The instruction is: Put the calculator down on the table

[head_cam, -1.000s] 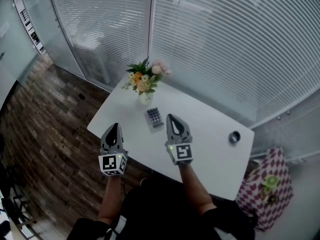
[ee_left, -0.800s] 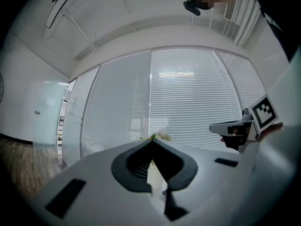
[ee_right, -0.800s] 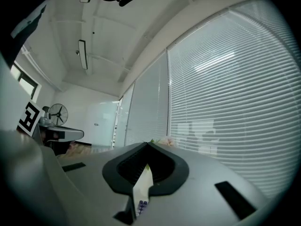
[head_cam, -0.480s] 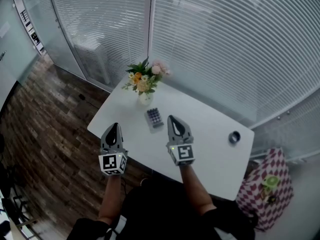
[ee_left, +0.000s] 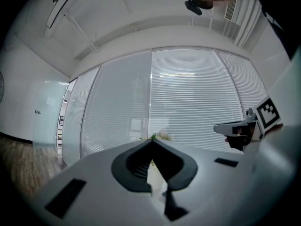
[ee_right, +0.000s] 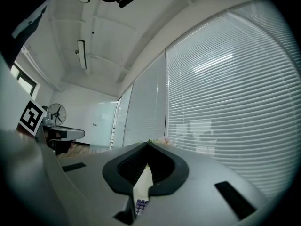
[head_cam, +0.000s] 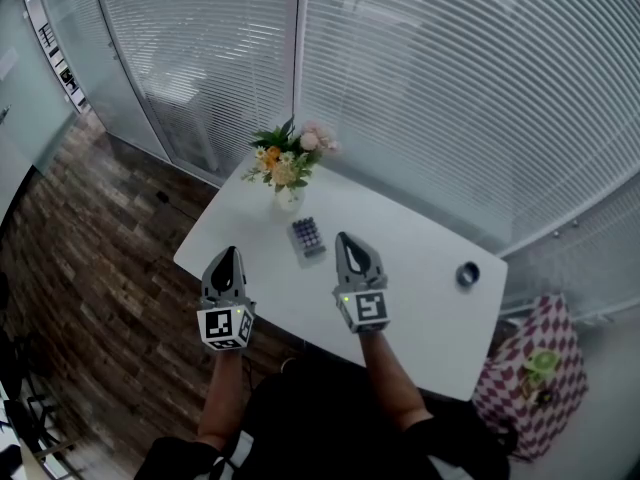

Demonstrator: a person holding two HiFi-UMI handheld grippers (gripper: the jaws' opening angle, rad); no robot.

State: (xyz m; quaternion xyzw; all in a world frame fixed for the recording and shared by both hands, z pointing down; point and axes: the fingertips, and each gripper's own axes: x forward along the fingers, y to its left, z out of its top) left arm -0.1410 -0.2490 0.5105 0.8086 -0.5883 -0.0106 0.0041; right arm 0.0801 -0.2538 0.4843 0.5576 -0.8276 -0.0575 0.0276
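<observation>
The white worktop point(head_cam: 420, 298) carries a flower vase point(head_cam: 288, 180) at its far edge. The left gripper point(head_cam: 230, 255) and right gripper point(head_cam: 346, 236) each have their jaws pressed together, holding nothing. The calculator point(head_cam: 308, 236) lies flat on the worktop just ahead of the right gripper, not touching it.

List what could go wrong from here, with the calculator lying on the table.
1. The shut right gripper has its tip close beside the calculator; a careless sideways move might knock it across the table.
2. The flower vase stands just beyond the calculator; a pushed calculator, or a reach past it, might tip the vase.
</observation>
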